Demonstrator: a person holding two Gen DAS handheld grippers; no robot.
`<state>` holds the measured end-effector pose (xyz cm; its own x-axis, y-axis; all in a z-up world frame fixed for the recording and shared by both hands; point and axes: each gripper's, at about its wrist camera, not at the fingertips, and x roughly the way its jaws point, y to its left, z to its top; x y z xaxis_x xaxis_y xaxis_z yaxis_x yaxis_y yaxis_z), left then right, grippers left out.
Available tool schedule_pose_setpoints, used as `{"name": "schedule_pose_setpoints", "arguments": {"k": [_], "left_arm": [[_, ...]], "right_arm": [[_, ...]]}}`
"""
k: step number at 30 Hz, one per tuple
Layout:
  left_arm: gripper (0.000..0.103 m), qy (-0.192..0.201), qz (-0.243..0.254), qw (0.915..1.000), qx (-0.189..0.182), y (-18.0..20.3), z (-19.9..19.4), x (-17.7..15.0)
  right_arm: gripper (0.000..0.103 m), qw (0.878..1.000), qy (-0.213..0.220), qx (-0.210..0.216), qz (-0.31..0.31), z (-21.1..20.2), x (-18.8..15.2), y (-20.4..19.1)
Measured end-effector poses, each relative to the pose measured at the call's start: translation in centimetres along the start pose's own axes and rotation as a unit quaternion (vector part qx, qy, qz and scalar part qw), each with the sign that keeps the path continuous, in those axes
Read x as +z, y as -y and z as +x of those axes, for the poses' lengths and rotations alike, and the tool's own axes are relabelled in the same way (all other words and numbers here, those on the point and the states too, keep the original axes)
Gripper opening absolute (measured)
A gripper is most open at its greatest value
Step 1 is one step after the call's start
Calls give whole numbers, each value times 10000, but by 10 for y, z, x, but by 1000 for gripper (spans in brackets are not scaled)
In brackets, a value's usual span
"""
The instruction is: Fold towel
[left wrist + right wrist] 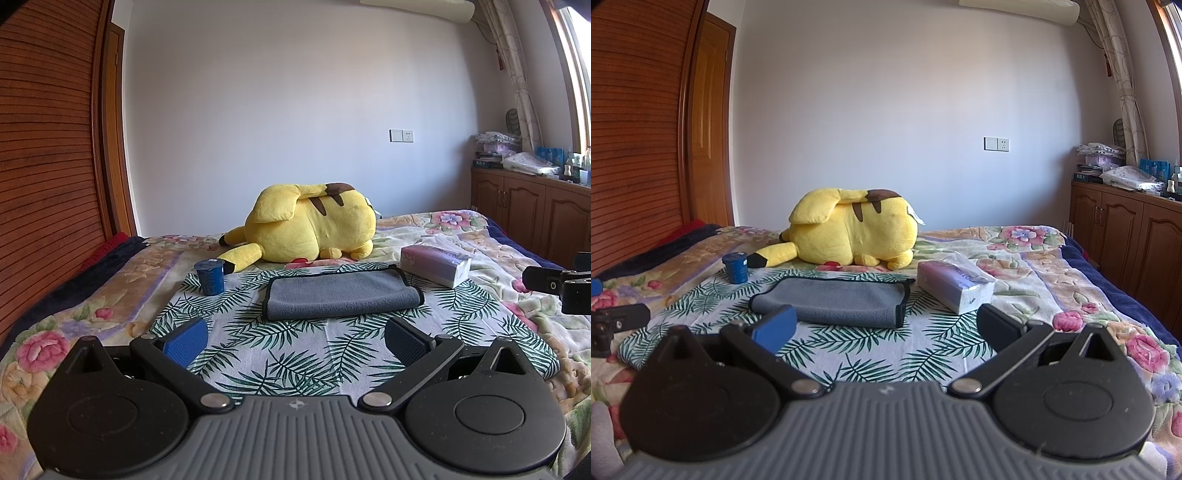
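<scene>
Right now both your left gripper [295, 341] and right gripper [886, 328] hang with jaws spread and empty above the palm-leaf cloth [295, 350], the folded grey towel [341, 297] lying ahead between the blue cup [210, 277] and tissue pack [436, 264].

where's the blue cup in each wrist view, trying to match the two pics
Left wrist: the blue cup stands left of centre on the leaf-print cloth, left of the grey towel.
Right wrist: the blue cup sits further left, beyond the towel's far left corner.
Shared landmark: the yellow plush toy lies just behind and right of the cup in both.
</scene>
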<state>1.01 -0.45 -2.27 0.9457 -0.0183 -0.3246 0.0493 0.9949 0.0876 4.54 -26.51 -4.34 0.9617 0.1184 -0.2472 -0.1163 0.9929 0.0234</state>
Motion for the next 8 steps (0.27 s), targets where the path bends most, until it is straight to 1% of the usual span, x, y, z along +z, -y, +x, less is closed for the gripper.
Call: {"name": "schedule_pose_setpoints", "arguments": {"k": [8], "left_arm": [[103,-7,13,10000,-1,1,0,-2]], "right_arm": [[103,10000,0,-2,-1,0,0,0]]}}
